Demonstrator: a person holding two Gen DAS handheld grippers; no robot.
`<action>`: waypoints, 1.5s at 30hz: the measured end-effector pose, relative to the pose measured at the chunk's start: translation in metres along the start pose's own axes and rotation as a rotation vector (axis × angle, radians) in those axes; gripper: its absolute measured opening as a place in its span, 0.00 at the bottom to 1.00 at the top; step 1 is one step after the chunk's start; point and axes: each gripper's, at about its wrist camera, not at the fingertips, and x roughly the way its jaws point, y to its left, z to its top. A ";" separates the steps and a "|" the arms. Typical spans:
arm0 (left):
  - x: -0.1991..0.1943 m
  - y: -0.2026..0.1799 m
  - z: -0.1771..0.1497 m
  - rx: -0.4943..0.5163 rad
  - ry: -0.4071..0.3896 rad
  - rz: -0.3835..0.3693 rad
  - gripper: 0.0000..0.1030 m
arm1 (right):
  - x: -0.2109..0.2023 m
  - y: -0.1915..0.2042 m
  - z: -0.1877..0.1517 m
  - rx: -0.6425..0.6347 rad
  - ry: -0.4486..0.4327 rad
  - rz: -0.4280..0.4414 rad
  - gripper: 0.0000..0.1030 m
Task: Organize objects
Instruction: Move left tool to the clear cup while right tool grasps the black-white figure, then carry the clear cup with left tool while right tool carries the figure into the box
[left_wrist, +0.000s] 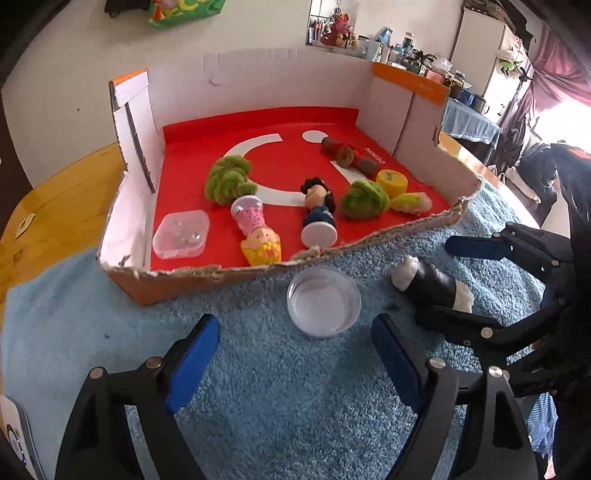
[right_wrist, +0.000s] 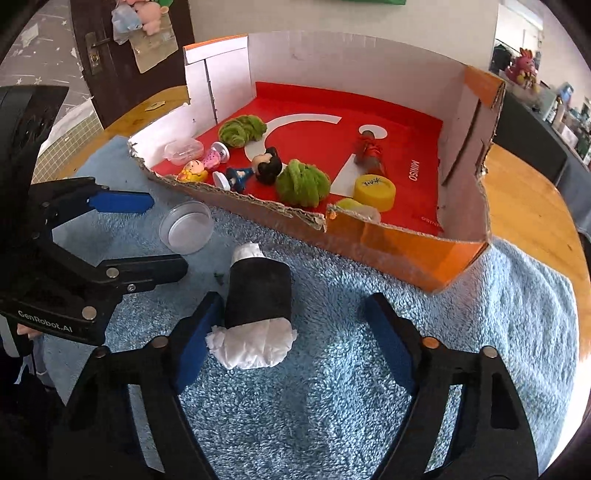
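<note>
A clear round dish (left_wrist: 324, 301) lies on the blue towel (left_wrist: 258, 391), just ahead of my left gripper (left_wrist: 295, 332), which is open with its fingers either side of it and not touching. A black roll with white paper ends (right_wrist: 258, 299) lies between the fingers of my right gripper (right_wrist: 295, 306). The left pad is at the roll's white end and the right pad stands well apart, so this gripper is open. Seen from the left wrist, the roll (left_wrist: 432, 284) lies inside the right gripper (left_wrist: 456, 284). Seen from the right wrist, the dish (right_wrist: 186, 227) sits at the left gripper (right_wrist: 168, 235).
Behind the towel stands a cardboard box (left_wrist: 280, 85) with a torn front wall and red floor. It holds two green fluffy balls (left_wrist: 229, 179), two figurines (left_wrist: 319, 214), a clear plastic case (left_wrist: 181, 234), a yellow cap (left_wrist: 392, 181) and a red-brown stick (left_wrist: 351, 155). A wooden table (right_wrist: 528, 206) surrounds it.
</note>
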 end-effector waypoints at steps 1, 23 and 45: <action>0.000 0.000 0.001 -0.003 -0.001 -0.004 0.81 | 0.000 0.000 0.001 -0.004 -0.002 -0.001 0.73; -0.011 -0.014 0.001 0.060 -0.053 -0.001 0.41 | -0.018 0.010 -0.005 -0.029 -0.094 0.034 0.32; -0.088 -0.025 -0.031 0.035 -0.218 -0.001 0.41 | -0.075 0.045 -0.015 -0.031 -0.213 0.046 0.32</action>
